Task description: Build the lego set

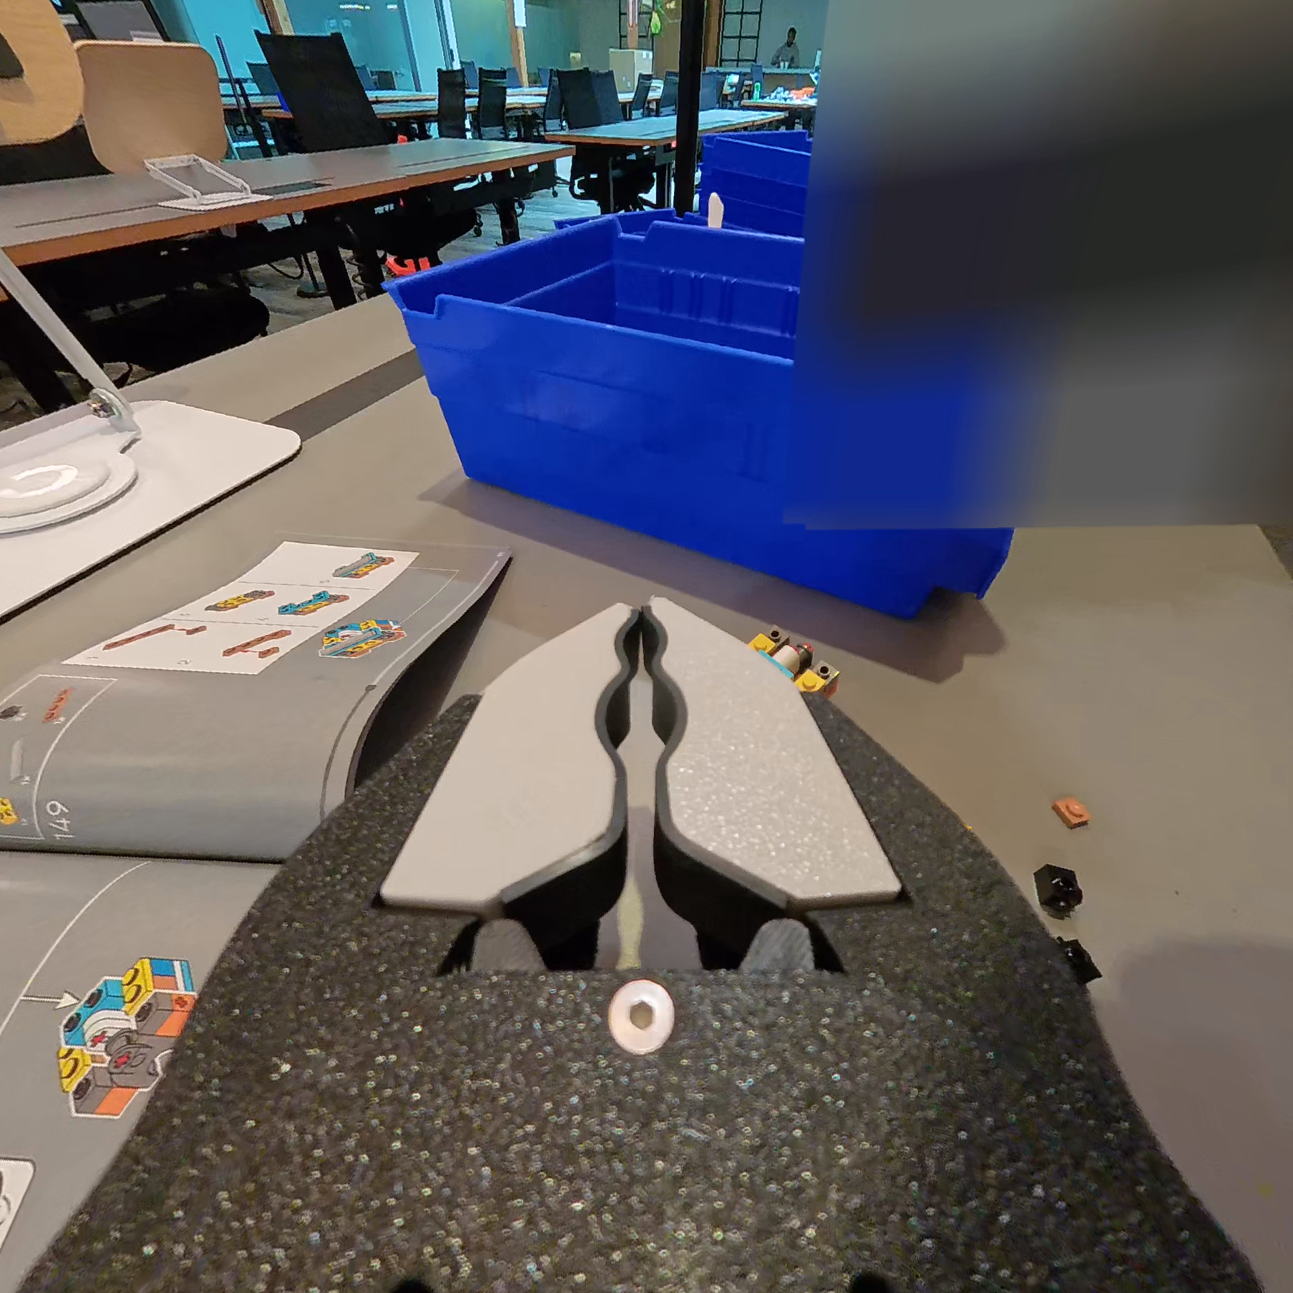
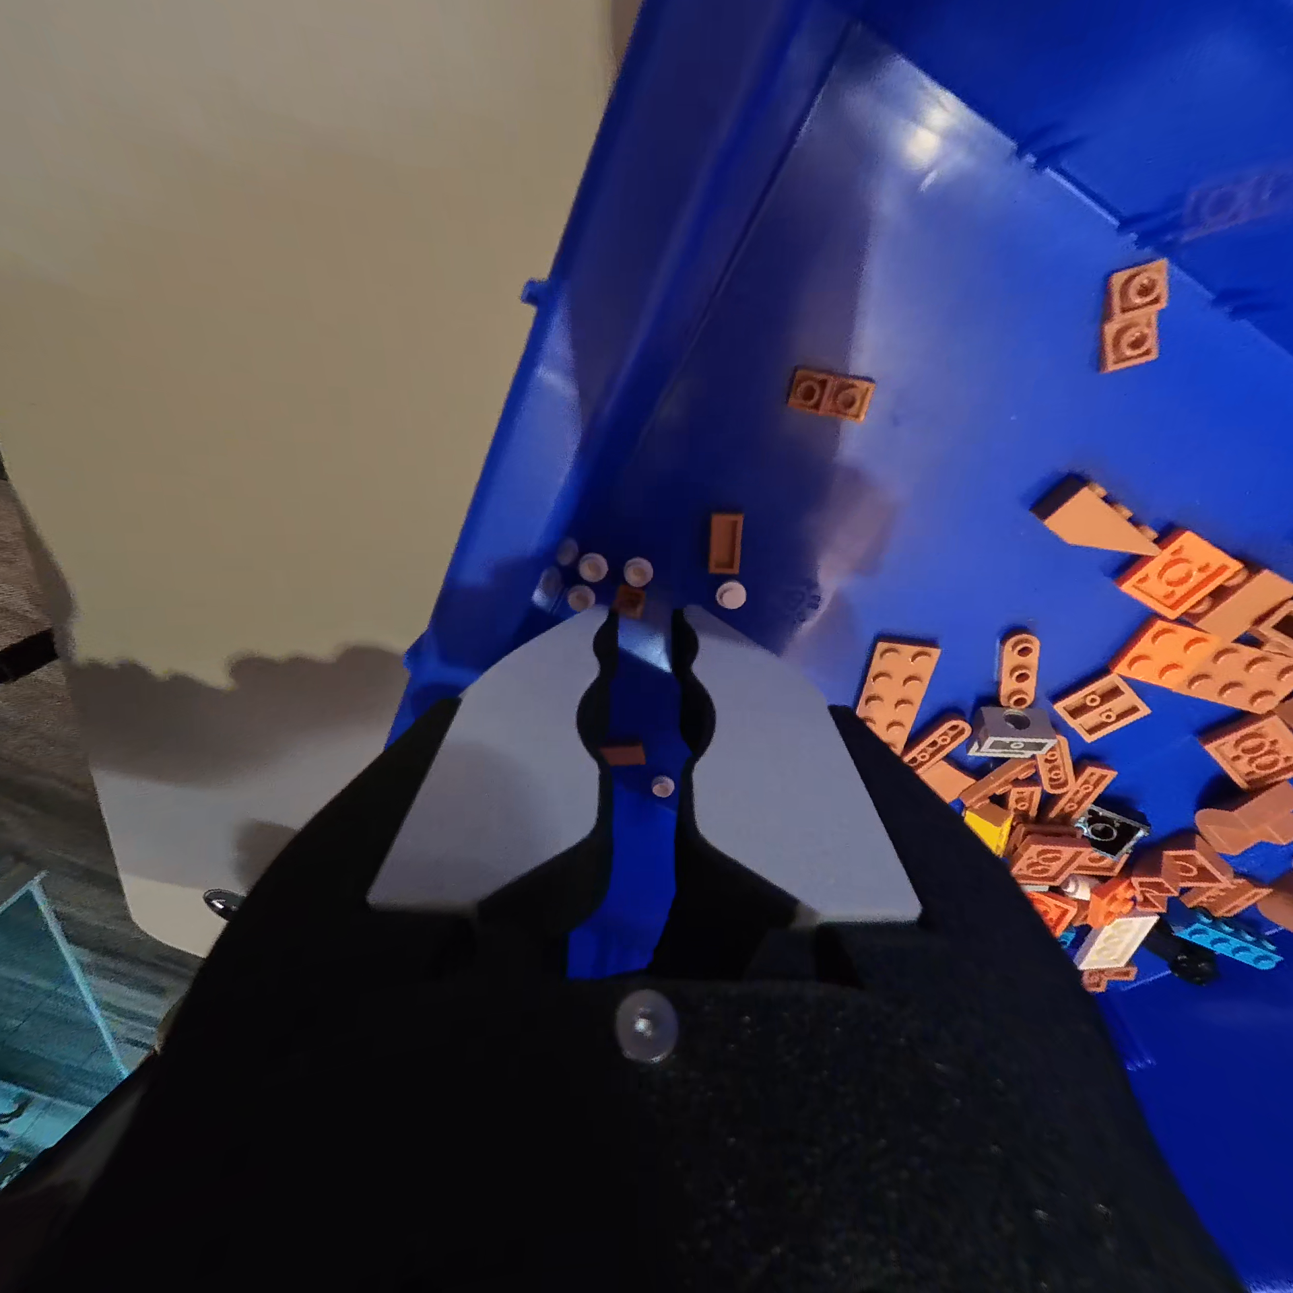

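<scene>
**A:** What is the biggest thing here?

**B:** The grey worktop (image 1: pixel 1119 700). Next come the blue bins (image 1: pixel 595 392), straight ahead of the left gripper (image 1: pixel 642 610). I can count two stacked together, with more behind them.

**A:** What is that gripper doing?

**B:** Its two fingers are pressed together at the tips. Nothing is between them.

**A:** And the paper?

**B:** One open instruction booklet (image 1: pixel 231 700) lies to the left of that gripper. Farther left is one white lamp base (image 1: pixel 140 455).

**A:** Where are the lego bits?

**B:** One small built piece (image 1: pixel 794 660), yellow, blue and white, sits on the worktop just right of the left gripper's tips. Farther right are one small brown plate (image 1: pixel 1070 813) and two black pieces (image 1: pixel 1058 890).

**A:** And the other gripper?

**B:** The right gripper (image 2: pixel 644 610) points down into a blue bin (image 2: pixel 944 210). Its fingers are a little apart, holding nothing. A heap of brown bricks (image 2: pixel 1119 804) lies to its right, too many to count. Two brown two-stud plates (image 2: pixel 831 396) lie apart, ahead and to the right.

**A:** Anything tiny?

**B:** About six little round pale studs (image 2: pixel 638 571) sit just past its tips, and one more (image 2: pixel 662 785) shows between the fingers. One tiny dark brown piece (image 2: pixel 630 600) lies right at the tips.
</scene>
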The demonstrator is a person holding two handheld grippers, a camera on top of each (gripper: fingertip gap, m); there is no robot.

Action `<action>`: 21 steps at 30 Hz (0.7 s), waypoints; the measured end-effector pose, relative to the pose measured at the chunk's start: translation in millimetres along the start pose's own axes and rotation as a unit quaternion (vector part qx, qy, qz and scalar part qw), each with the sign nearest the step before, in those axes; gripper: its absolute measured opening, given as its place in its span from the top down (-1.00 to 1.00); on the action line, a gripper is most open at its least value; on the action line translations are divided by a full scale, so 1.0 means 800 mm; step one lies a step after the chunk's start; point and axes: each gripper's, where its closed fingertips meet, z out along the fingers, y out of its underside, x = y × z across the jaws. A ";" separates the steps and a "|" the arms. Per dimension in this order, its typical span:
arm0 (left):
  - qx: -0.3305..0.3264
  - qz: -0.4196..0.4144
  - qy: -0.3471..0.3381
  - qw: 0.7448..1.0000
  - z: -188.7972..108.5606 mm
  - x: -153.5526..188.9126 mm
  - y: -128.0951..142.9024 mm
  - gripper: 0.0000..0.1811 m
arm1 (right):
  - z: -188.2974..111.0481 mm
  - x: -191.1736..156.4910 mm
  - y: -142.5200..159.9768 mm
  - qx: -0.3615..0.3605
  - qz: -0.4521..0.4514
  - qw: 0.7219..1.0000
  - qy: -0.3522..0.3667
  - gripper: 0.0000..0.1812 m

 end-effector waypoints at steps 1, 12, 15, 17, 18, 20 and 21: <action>0.000 0.001 0.000 1.000 0.000 0.000 0.000 1.00 | 0.001 0.000 0.000 -0.001 0.000 1.000 -0.002 0.84; -0.004 0.011 -0.003 1.000 0.001 0.002 0.001 1.00 | 0.007 0.002 0.003 -0.017 0.000 1.000 0.003 0.88; -0.005 0.013 -0.004 1.000 0.001 0.002 0.001 1.00 | 0.008 0.001 0.003 -0.018 -0.004 1.000 0.004 0.94; -0.005 0.013 -0.004 1.000 0.001 0.002 0.001 1.00 | 0.006 0.001 0.003 -0.019 -0.006 1.000 0.006 0.94; -0.005 0.013 -0.005 1.000 0.001 0.002 0.001 1.00 | 0.004 0.002 0.003 -0.020 -0.004 1.000 0.009 0.94; -0.003 0.010 -0.006 1.000 0.001 0.001 0.001 1.00 | -0.007 0.004 0.002 -0.014 0.003 1.000 0.022 0.94; -0.002 0.009 -0.006 1.000 0.000 0.000 0.000 1.00 | -0.016 0.005 -0.001 -0.004 0.008 0.999 0.031 0.94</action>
